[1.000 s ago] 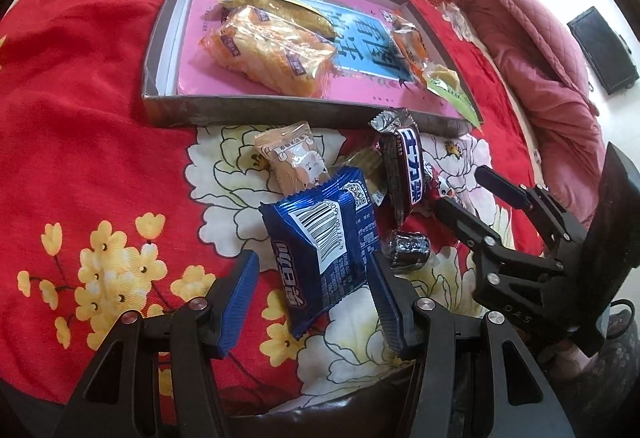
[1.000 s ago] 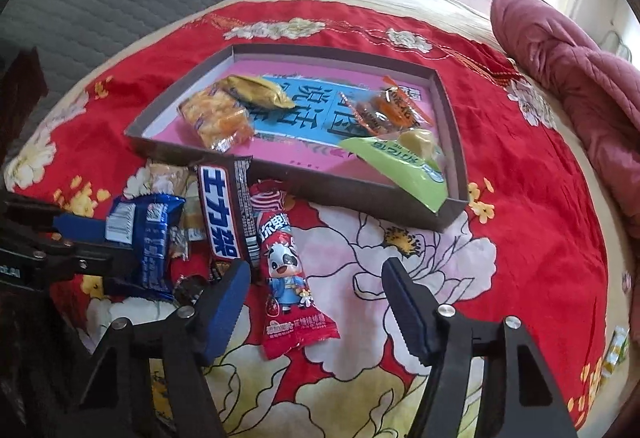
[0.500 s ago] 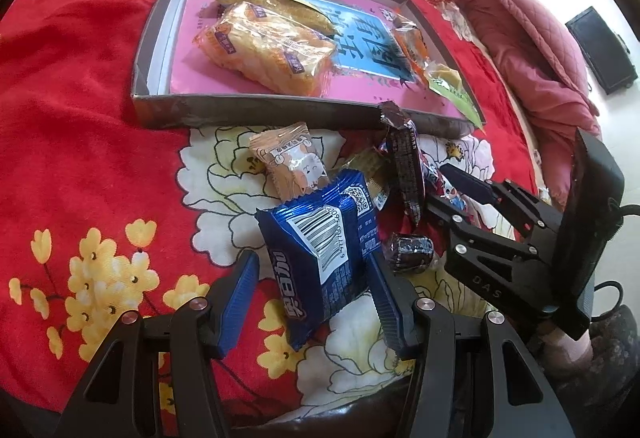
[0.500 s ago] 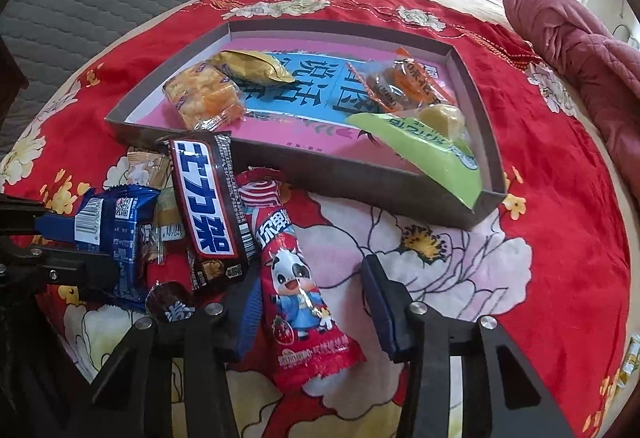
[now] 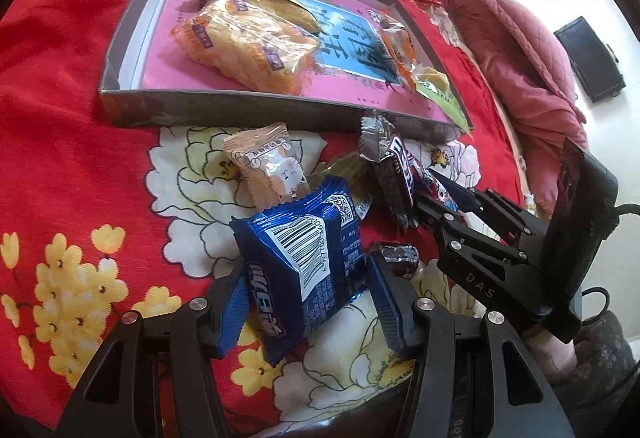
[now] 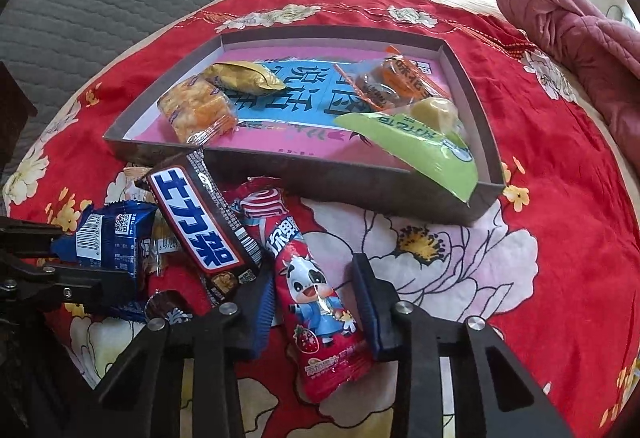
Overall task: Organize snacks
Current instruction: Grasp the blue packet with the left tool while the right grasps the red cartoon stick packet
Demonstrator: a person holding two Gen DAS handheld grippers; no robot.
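Observation:
My left gripper is shut on a blue foil snack packet, barcode side up, just above the red flowered cloth. In the right wrist view the same gripper holds the blue packet at the left edge. My right gripper is closing over a red strawberry-milk packet lying flat. Its pads stand at the packet's two long edges, and the packet is not squeezed. A dark chocolate bar leans against the left finger. Beyond lies the shallow grey box with a pink floor.
In the box lie an orange cracker packet, a gold packet, an orange clear packet and a green packet. A beige packet and a small dark candy lie loose. A maroon quilt bounds the right.
My right gripper has sunk over the red packet and its jaws have narrowed around it, nudging the chocolate bar aside. The blue packet stays in the left jaws.

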